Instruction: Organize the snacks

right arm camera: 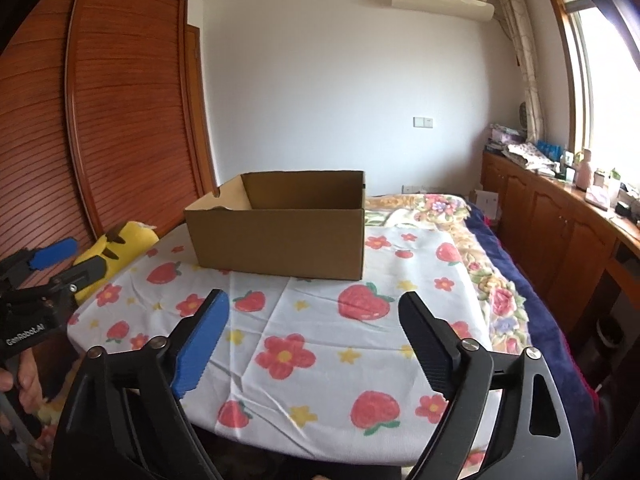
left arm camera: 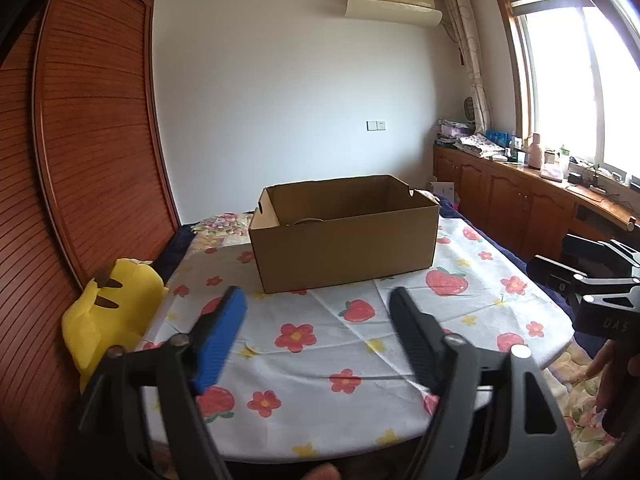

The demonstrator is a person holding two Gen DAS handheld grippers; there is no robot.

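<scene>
Both hand-held grippers (left arm camera: 316,320) (right arm camera: 314,320) level, wide apart

The near wall of the cardboard box (left arm camera: 344,248) hides most of its inside; only a pale curved edge peeks over it in the left wrist view. The yellow plush toy (left arm camera: 108,320) is partly covered by the surface (left arm camera: 500,320). Items on the window counter (right arm camera: 568,200) are too small to identify.
</scene>
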